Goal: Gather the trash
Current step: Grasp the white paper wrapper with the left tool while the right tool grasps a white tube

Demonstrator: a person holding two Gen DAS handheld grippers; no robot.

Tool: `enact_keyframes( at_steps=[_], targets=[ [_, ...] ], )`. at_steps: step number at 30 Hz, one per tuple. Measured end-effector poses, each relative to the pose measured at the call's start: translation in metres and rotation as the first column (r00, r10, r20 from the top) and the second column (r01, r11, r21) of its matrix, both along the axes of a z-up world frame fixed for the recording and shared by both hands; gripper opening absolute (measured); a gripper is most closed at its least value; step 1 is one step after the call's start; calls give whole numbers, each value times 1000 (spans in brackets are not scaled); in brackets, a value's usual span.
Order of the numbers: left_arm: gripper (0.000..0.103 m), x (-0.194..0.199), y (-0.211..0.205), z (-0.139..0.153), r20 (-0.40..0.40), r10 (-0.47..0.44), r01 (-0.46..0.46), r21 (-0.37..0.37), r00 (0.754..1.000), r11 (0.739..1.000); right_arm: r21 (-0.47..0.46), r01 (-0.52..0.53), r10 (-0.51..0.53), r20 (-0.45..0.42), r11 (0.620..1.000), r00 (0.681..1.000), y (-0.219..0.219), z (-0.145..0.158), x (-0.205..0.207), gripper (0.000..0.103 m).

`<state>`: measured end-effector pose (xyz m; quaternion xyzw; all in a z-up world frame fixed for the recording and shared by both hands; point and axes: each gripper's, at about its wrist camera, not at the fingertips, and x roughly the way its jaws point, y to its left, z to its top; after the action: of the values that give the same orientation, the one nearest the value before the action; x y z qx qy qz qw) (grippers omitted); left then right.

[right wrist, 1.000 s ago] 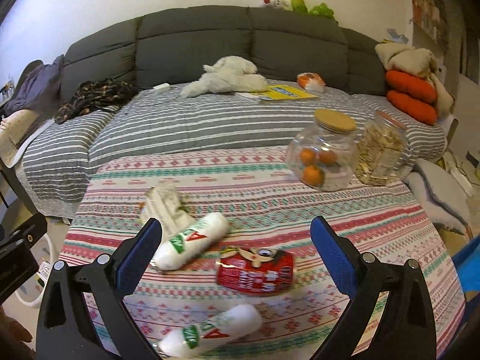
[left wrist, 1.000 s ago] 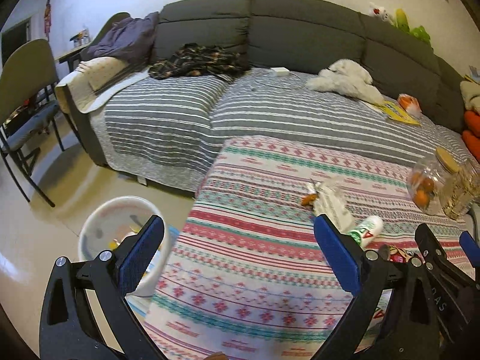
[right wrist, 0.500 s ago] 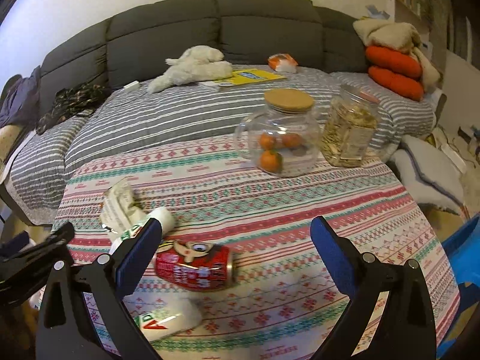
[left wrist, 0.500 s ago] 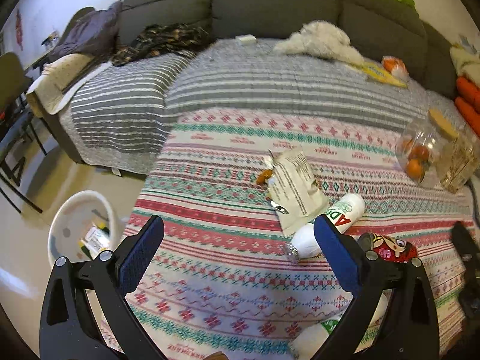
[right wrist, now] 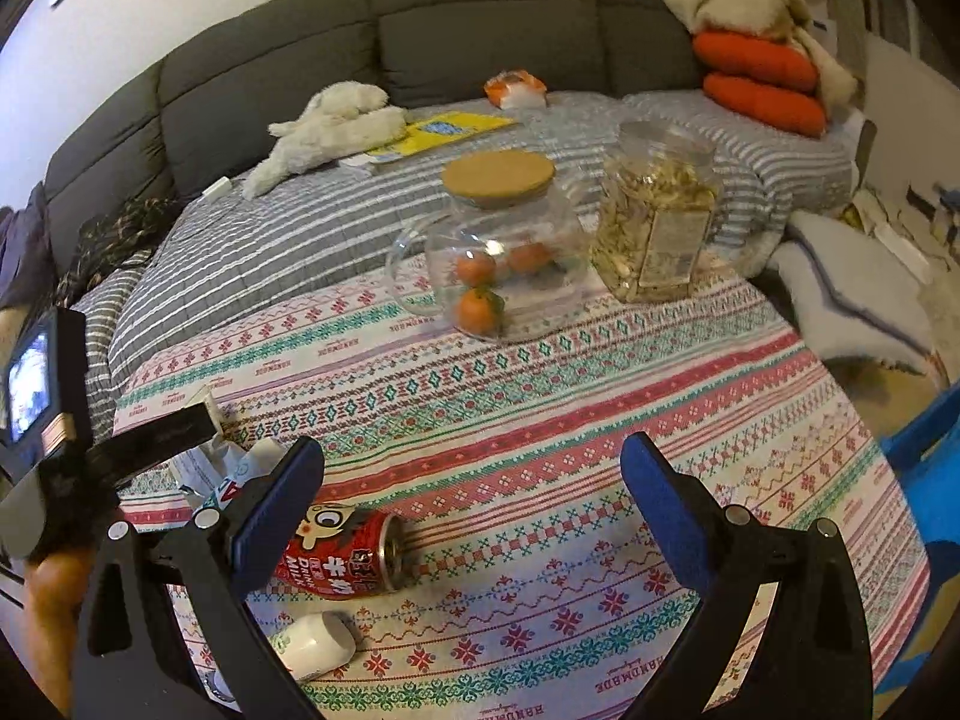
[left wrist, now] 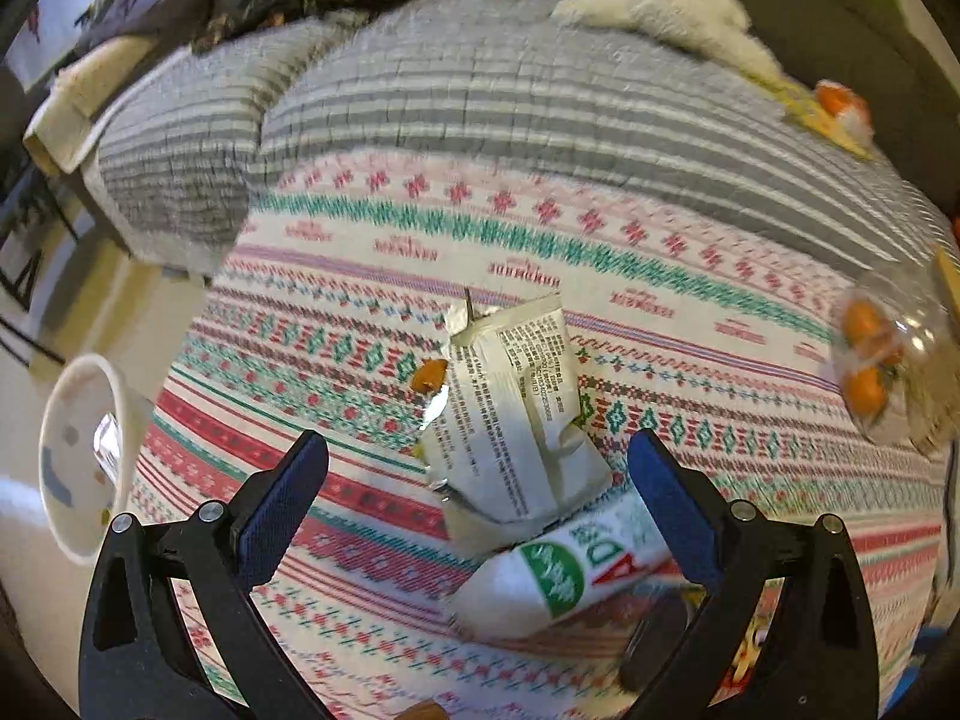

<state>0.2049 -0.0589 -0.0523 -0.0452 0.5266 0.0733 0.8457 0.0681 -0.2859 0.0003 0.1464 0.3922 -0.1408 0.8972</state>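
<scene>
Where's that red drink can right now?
In the right wrist view, the red can lies on its side on the patterned tablecloth, low left, beside a small white bottle.

The white bottle (left wrist: 558, 576) lies partly under the crumpled wrapper (left wrist: 516, 414); the red can (right wrist: 342, 558) is half hidden behind a tool finger (right wrist: 276, 510).

Wrapper (left wrist: 510, 414) lies on counter (left wrist: 690, 300), overlapping bottle (left wrist: 564, 570) nearer the camera. Bin (left wrist: 78, 456) on floor left of counter. Can (right wrist: 342, 552) beside second bottle (right wrist: 312, 642); two jars (right wrist: 498, 246) at far edge, sofa (right wrist: 270, 240) behind.
</scene>
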Motion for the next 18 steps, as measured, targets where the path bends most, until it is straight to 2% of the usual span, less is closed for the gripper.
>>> enact_keyframes(
  at_steps=[5, 7, 9, 11, 12, 13, 18],
  targets=[
    [93, 14, 6, -21, -92, 76, -82, -55, 993, 995, 84, 9, -5, -50, 996, 999, -6, -12, 3, 96],
    [69, 14, 9, -28, -121, 61, -74, -110, 991, 991, 115, 3, 5, -71, 993, 997, -2, -19, 1, 96],
    [55, 13, 9, -30, -129, 12, -34, -166, 992, 986, 137, 5, 7, -88, 991, 996, 4, -25, -4, 96],
    [48, 8, 10, -26, -106, -4, -14, -167, 994, 986, 181, 5, 17, -119, 984, 993, 11, -36, -8, 96],
    [39, 5, 11, -23, -88, -18, 3, -174, 996, 985, 210, 4, 25, -135, 978, 991, 14, -42, -10, 96],
    [35, 2, 13, -18, -69, -33, 20, -180, 997, 983, 246, 8, 31, -153, 969, 988, 17, -49, -12, 96],
    [32, -14, 28, 18, 32, -81, 86, -228, 996, 970, 437, 52, 61, -241, 898, 969, 31, -81, -24, 96]
  ],
)
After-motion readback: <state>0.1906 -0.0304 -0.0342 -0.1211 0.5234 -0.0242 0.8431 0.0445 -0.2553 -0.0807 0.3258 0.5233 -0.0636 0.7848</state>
